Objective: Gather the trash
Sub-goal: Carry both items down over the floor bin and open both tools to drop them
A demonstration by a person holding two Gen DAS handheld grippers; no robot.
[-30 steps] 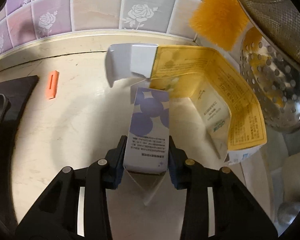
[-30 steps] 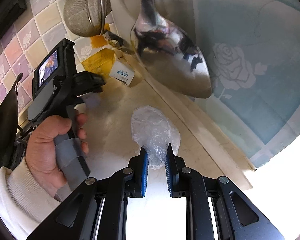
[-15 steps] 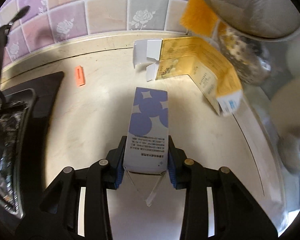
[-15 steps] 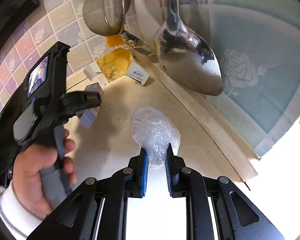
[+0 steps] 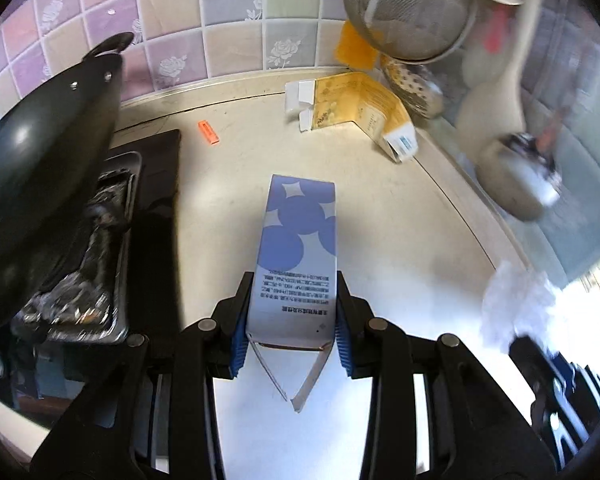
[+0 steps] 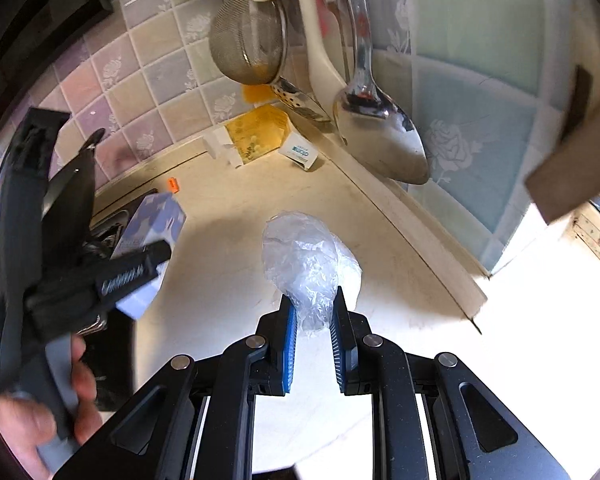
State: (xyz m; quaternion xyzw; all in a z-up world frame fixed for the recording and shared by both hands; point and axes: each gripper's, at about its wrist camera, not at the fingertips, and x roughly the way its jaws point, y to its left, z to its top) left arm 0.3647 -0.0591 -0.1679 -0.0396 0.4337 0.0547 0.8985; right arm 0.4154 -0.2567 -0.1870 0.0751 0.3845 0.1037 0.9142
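Gripping a blue-and-white carton (image 5: 296,256) by its near end, the left gripper (image 5: 291,332) is holding it lifted above the cream worktop (image 5: 228,200), blue pads pressing both sides. Left of this gripper, a dark wok (image 5: 40,168) is sitting over a foil-lined stove. Ahead and to its right, a flattened yellow carton (image 5: 360,108) is lying by the tiled wall. The right gripper (image 6: 314,320) is pinching a crumpled clear plastic bag (image 6: 304,256), its bulk bulging just ahead of the fingertips.
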